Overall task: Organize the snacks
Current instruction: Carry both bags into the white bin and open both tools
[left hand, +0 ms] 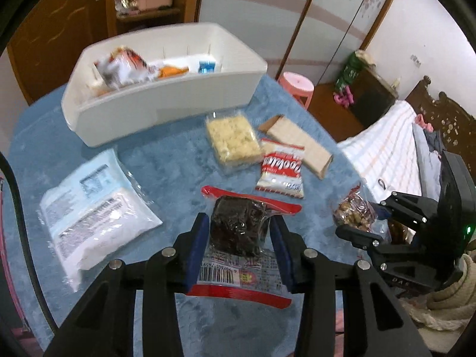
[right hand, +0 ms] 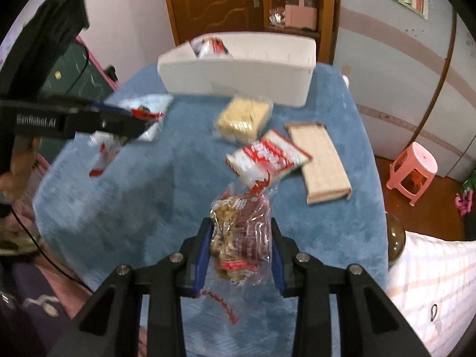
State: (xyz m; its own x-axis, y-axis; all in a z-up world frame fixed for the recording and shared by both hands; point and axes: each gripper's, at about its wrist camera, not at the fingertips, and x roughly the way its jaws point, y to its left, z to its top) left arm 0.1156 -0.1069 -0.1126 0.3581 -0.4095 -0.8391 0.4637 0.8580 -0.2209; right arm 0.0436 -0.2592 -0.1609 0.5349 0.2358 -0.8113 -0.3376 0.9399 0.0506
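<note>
My left gripper (left hand: 240, 223) is shut on a clear packet of dark dried fruit with a red edge (left hand: 238, 229), held above the blue table (left hand: 166, 160). My right gripper (right hand: 241, 223) is shut on a clear bag of nuts (right hand: 238, 232); it also shows in the left wrist view (left hand: 355, 212) at the right. A white bin (left hand: 166, 101) at the far side holds several snacks. On the cloth lie a yellow cracker pack (left hand: 233, 141), a red-and-white packet (left hand: 282, 169) and a beige wafer block (left hand: 300, 145).
A large white-and-blue pouch (left hand: 95, 205) lies at the left of the table. A pink stool (left hand: 297, 84) stands beyond the table's far right edge. A bed with a striped cover (left hand: 386, 145) is on the right. A wooden door (right hand: 214, 3) is behind the bin.
</note>
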